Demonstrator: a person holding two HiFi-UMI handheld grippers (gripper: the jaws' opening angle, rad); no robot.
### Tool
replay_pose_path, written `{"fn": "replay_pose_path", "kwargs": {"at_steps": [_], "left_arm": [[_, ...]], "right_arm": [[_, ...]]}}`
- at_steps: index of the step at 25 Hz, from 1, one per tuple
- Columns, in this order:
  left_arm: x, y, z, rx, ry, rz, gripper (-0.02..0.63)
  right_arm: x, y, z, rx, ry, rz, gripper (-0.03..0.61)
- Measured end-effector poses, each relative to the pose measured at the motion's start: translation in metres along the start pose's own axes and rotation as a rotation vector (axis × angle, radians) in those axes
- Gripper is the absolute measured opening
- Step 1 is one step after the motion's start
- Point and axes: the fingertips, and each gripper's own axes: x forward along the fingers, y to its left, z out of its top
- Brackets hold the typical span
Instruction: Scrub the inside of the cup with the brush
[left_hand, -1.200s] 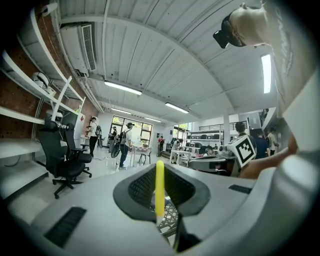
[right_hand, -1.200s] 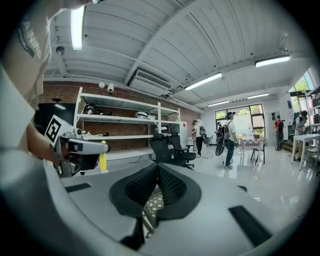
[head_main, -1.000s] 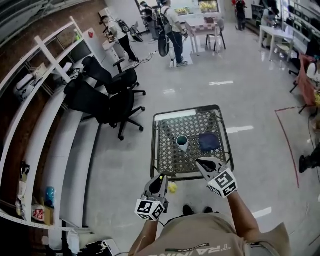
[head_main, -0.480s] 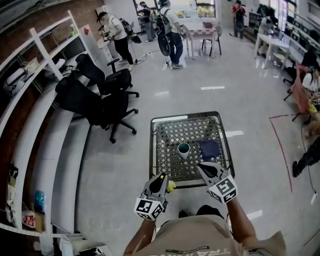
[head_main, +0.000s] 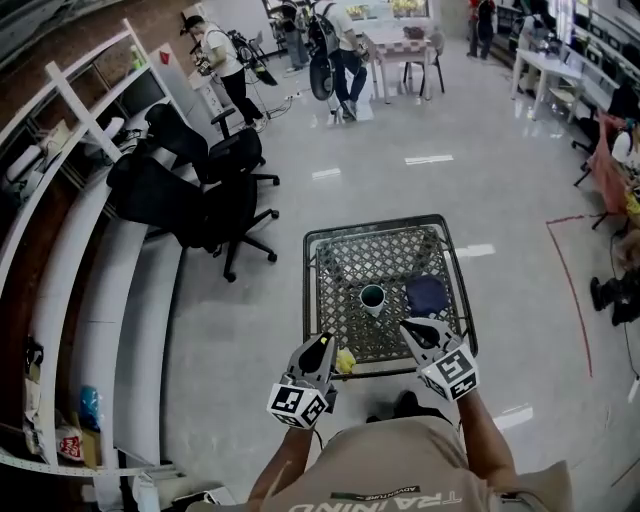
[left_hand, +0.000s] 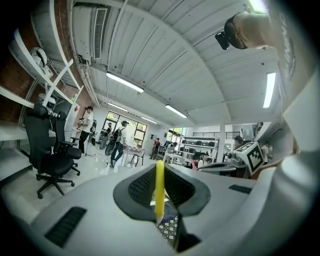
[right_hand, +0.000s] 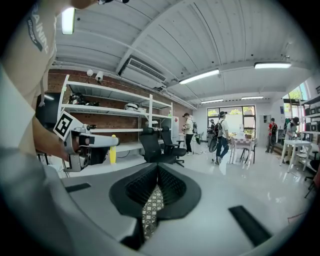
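Observation:
A white cup (head_main: 372, 297) with a dark inside stands upright in the middle of a small lattice-topped table (head_main: 318, 262). My left gripper (head_main: 325, 346) is at the table's near edge, shut on a yellow brush (head_main: 345, 361) that sticks out to its right. In the left gripper view the brush's thin yellow handle (left_hand: 159, 185) stands upright between the shut jaws. My right gripper (head_main: 410, 326) hovers over the near right part of the table, just short of the cup. Its jaws (right_hand: 157, 175) are shut with nothing between them.
A dark blue cloth (head_main: 428, 295) lies on the table right of the cup. Black office chairs (head_main: 200, 190) stand to the far left beside long white shelves (head_main: 110, 290). Several people stand at the back of the room. The table stands on a shiny floor.
Both grippers have come forward toward the table, and their tips now reach over its near edge. The left gripper still grips the brush. The cup has not moved.

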Motion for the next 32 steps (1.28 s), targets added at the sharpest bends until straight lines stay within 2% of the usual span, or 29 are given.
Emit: {"fn": "replay_pose_path", "kwargs": {"at_steps": [7,13,20,25,28,32], "left_arm": [[0.038,0.000,0.017,0.044,-0.007,0.021,0.052],[0.068,-0.011,0.014,0.028,0.001,0.056,0.052],[0.086,-0.007,0.018,0.029,-0.003,0.085,0.052],[0.086,0.018,0.020,0.019,-0.010,0.110,0.052],[0.091,0.035,0.024,0.025,-0.026,0.104,0.052],[0.096,0.059,0.023,0.013,-0.008,0.062,0.052]], "right_arm": [[0.017,-0.041,0.005,-0.009,-0.022,0.025,0.017],[0.022,-0.070,0.011,-0.028,-0.022,0.076,0.017],[0.036,-0.087,0.000,0.004,-0.007,0.118,0.017],[0.054,-0.079,-0.006,-0.012,0.026,0.143,0.017],[0.071,-0.083,0.000,-0.051,0.024,0.121,0.017],[0.091,-0.079,0.006,-0.048,0.028,0.069,0.017]]}}
